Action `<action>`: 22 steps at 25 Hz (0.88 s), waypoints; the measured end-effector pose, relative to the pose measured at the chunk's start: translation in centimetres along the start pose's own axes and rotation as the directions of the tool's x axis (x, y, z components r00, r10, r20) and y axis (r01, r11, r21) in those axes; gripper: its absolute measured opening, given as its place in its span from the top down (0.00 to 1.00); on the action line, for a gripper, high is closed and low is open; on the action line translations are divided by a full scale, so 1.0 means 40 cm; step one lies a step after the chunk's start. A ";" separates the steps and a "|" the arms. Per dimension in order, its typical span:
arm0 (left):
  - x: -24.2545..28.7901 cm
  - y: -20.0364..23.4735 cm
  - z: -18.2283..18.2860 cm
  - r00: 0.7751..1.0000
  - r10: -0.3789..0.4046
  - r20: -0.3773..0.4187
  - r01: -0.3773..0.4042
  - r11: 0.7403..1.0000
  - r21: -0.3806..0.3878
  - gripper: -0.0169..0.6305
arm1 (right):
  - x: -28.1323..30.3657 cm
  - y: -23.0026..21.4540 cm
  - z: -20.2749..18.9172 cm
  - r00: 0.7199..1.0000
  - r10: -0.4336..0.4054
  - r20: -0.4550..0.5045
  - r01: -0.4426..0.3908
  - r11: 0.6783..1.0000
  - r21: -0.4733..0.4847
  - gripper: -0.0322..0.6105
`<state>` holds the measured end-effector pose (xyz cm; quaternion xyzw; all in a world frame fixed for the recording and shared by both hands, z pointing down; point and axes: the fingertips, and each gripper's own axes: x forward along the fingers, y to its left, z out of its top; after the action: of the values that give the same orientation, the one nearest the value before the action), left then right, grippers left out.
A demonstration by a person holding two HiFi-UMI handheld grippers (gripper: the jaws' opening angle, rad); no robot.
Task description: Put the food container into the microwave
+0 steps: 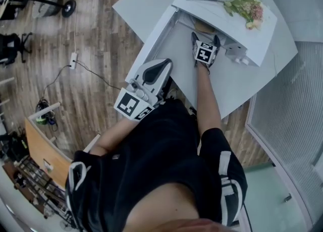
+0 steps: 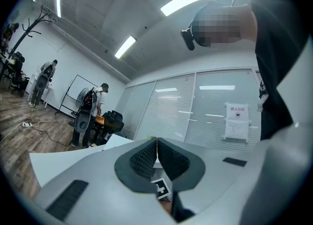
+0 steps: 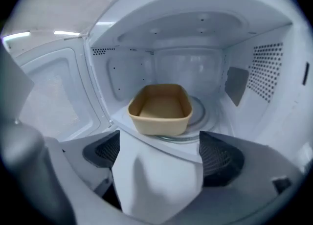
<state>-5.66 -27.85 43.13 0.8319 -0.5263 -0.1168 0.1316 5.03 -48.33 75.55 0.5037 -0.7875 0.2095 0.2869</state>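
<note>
The tan food container sits empty on the glass turntable inside the white microwave. My right gripper is just outside the cavity's front edge, open, with nothing between its fingers and the container a little beyond them. In the head view the right gripper points into the microwave, and a tan edge of the container shows under the roof. My left gripper is held back near my body, shut and empty, with its pads meeting and aimed up at the room.
The microwave door is swung open to the left. A flower bunch lies on top of the microwave. The white table carries the microwave. Two people stand far off by a whiteboard.
</note>
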 end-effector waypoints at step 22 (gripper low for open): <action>-0.308 -0.383 0.040 0.994 -0.089 0.064 0.084 0.993 0.088 0.94 | -1.072 0.120 -0.014 0.901 0.134 0.412 -0.191 0.976 0.100 0.88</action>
<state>1.61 -10.52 37.07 0.8543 -0.4984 -0.1279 0.0730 14.83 -17.17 47.35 0.4870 -0.8525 0.1785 0.0647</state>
